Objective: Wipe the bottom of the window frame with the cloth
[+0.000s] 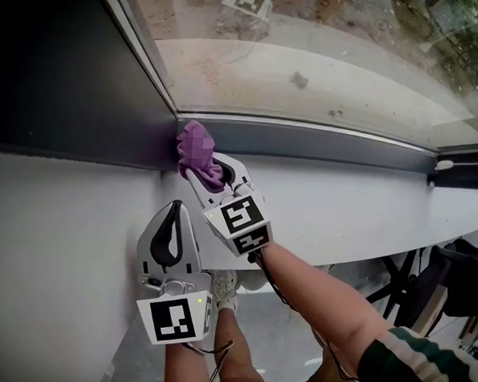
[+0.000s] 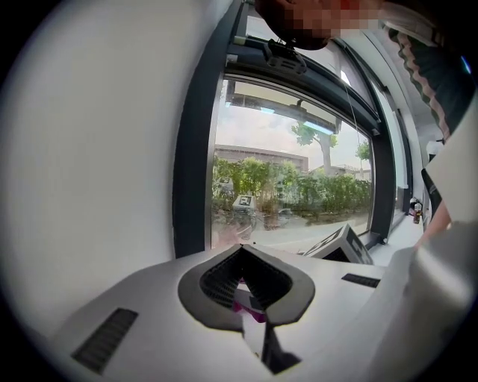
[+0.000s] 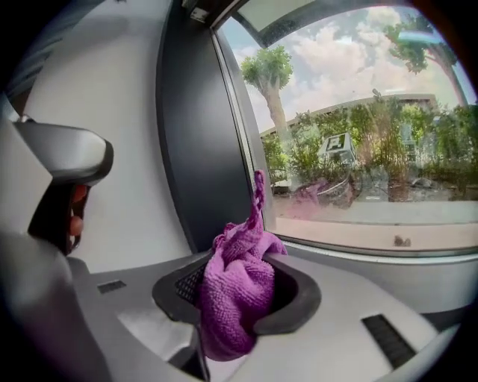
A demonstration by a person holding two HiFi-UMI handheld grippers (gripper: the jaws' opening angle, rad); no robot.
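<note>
Cloth (image 1: pixel 195 145): in the corner where upright meets bottom frame; touching the bottom frame; clamped between your right gripper's jaws
Right gripper (image 1: pixel 210 172): over the sill, just before the corner
Left gripper (image 1: pixel 176 209): nearer you, just left of your right one; apart from the cloth
Bottom frame (image 1: pixel 331 142): behind the sill (image 1: pixel 359 203)
Upright (image 1: pixel 61 62): left of the cloth
Glass (image 1: pixel 311 69): behind the frame

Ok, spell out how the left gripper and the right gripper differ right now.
The right gripper has its jaws shut on the purple cloth; the left gripper has its jaws shut on nothing. The right gripper is up at the corner of the window frame; the left gripper sits lower, clear of it. Both are white with a marker cube.
</note>
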